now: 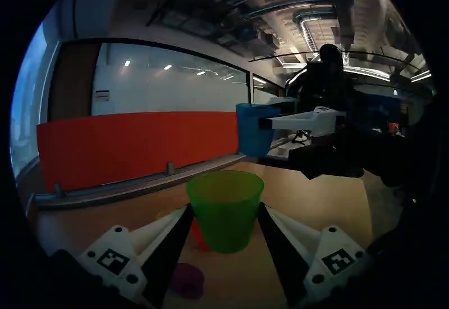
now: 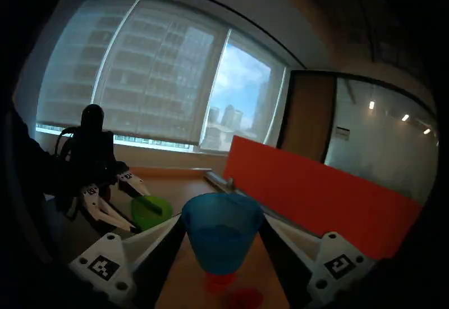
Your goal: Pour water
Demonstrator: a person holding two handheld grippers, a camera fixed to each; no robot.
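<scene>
Between the two white fingers of the left claw [image 1: 225, 214] is a green cup [image 1: 225, 194]. Both fingers press on its sides, so the claw has a firm grip on it. The cup stands up straight above the brown counter [image 1: 320, 202]. A red thing [image 1: 197, 237] peeks out just under the cup, partly hidden. A small purple thing [image 1: 188, 280] lies on the counter near one finger.

The right claw [image 2: 221, 222] grips a blue cup [image 2: 221, 241] the same way, with a finger pushed against each side. This cup is upright too. Two small red things [image 2: 221, 280] sit on the counter right below it.

From the left gripper view, the blue cup is up in the air, farther off and to the right of the green cup. The two cups do not touch. A long orange-red panel [image 1: 140, 146] runs along the far edge of the counter. From the right gripper view, a big window [image 2: 168, 95] shows tall buildings and sky.
</scene>
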